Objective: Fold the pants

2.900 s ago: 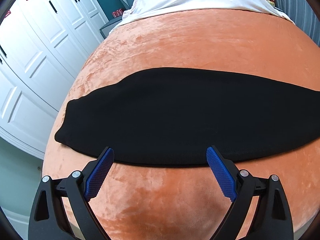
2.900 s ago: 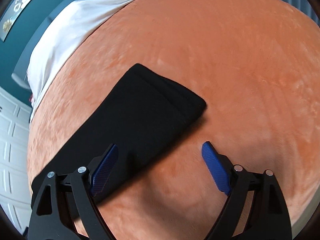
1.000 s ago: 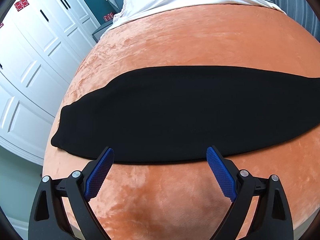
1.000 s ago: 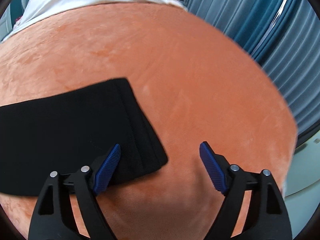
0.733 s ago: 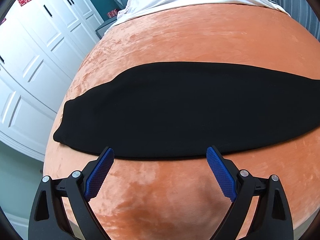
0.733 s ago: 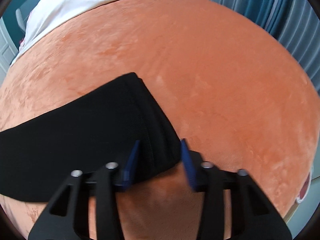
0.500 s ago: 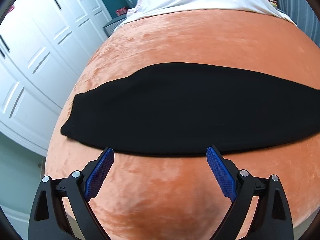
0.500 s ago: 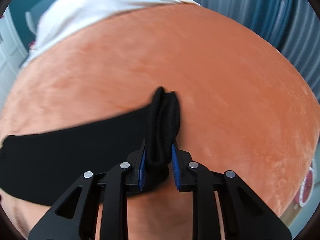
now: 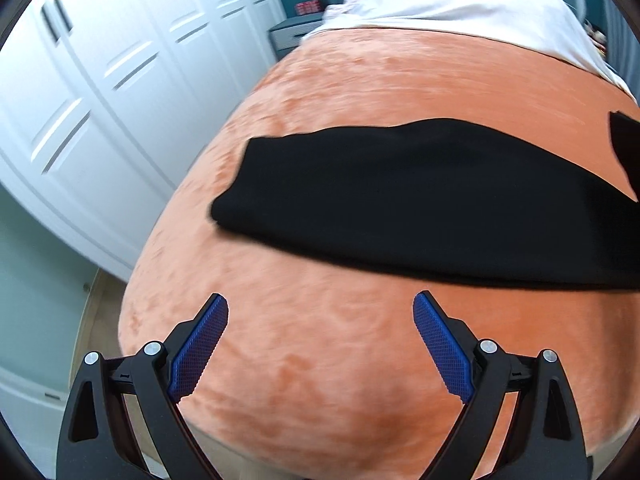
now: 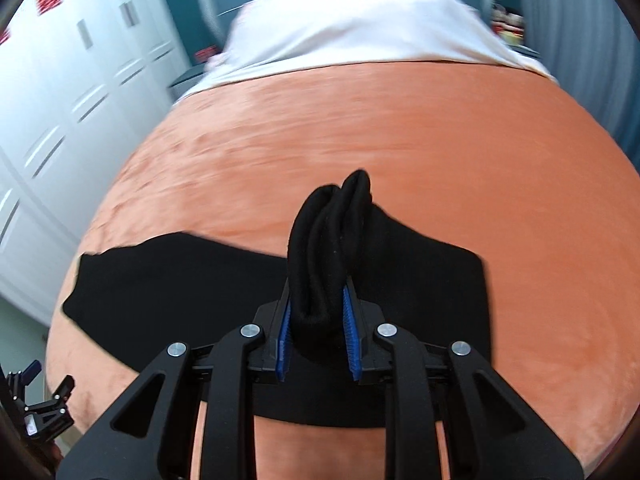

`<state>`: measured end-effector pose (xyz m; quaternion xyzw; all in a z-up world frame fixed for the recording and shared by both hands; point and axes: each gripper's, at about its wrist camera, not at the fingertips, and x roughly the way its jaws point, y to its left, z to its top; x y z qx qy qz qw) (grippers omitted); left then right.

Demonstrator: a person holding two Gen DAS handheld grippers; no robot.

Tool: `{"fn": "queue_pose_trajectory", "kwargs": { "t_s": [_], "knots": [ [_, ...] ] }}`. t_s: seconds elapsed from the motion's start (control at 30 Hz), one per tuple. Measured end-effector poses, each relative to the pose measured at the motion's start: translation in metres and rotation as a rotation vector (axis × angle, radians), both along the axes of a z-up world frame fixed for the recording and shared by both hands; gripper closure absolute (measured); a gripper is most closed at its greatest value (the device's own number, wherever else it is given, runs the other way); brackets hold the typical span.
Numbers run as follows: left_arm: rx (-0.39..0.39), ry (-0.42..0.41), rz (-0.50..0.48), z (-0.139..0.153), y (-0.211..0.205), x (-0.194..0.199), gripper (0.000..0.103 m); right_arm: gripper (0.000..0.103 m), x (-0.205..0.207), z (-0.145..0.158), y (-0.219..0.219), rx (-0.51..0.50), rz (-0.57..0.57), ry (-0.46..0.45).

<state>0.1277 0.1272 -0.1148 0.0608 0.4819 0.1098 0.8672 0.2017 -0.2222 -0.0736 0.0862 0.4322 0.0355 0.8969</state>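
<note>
The right gripper (image 10: 317,320) pinches a bunched end of the black pants (image 10: 332,236) between its blue pads, its jaws having just been closing onto the cloth, which stands up in thick folds above the fingertips. Beyond and beneath it, the garment trails leftward in a long dark band across the orange bedspread (image 10: 400,128), with a doubled layer spread flat to the right of the grip.

The left gripper (image 9: 320,344) hangs over bare orange plush with its jaws wide apart and nothing between them, well short of the near edge of the pants (image 9: 400,208). From this side the garment lies flat as a long strip running toward the right edge of the view, its rounded left end near the edge of the bedspread (image 9: 360,80).

Farther back, a white sheet (image 10: 360,24) covers the head of the bed, and white wardrobe doors (image 9: 100,60) line the left wall.
</note>
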Motion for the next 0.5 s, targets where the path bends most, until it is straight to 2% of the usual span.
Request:
{"fn": "queue_pose_trajectory", "kwargs": {
  "t_s": [0.17, 0.33, 0.5],
  "knots": [
    [-0.016, 0.001, 0.053, -0.004, 0.049, -0.009, 0.011, 0.082, 0.018, -0.008, 0.088, -0.020, 0.117, 0.028],
    [-0.035, -0.003, 0.093, -0.006, 0.086, -0.019, 0.011, 0.082, 0.033, -0.036, 0.161, -0.070, 0.198, 0.091],
    [-0.047, -0.009, 0.115, -0.009, 0.112, -0.026, 0.011, 0.082, 0.039, -0.067, 0.194, -0.090, 0.214, 0.151]
  ]
}}
